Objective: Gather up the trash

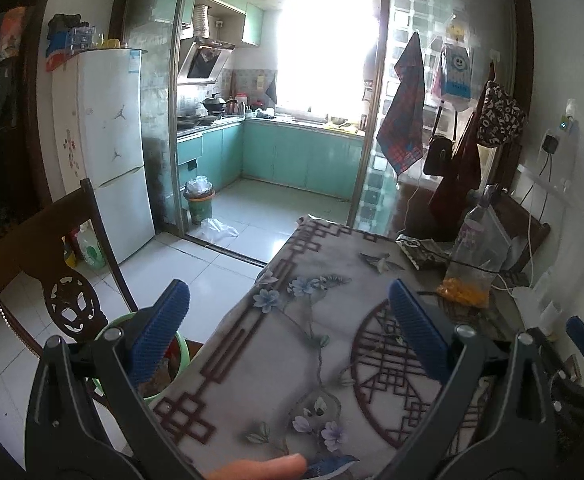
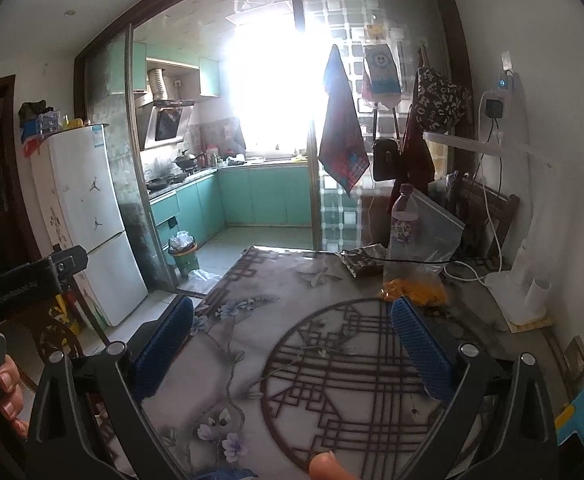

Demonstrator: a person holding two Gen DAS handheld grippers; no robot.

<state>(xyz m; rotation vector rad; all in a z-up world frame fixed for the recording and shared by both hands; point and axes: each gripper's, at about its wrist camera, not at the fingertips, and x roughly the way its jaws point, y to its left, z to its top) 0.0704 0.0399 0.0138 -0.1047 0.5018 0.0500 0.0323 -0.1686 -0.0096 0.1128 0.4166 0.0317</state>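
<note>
Trash lies at the far right of the patterned table (image 1: 292, 360). There is a dark crumpled wrapper (image 1: 419, 254) (image 2: 361, 262), a clear plastic bottle (image 1: 469, 232) (image 2: 403, 216), and a clear zip bag with orange scraps (image 1: 463, 292) (image 2: 415, 292). My left gripper (image 1: 288, 292) is open over the table's left edge, well short of these items. My right gripper (image 2: 292, 308) is open above the round pattern, its right fingertip (image 2: 401, 306) close to the orange scraps. Nothing sits between either pair of fingers.
A green-rimmed basin (image 1: 182, 354) sits beside a dark wooden chair (image 1: 52, 264) left of the table. A bagged bin (image 1: 200, 200) and a loose plastic bag (image 1: 216, 230) are by the kitchen doorway. A white lamp base (image 2: 519, 296) and cables stand at the table's right.
</note>
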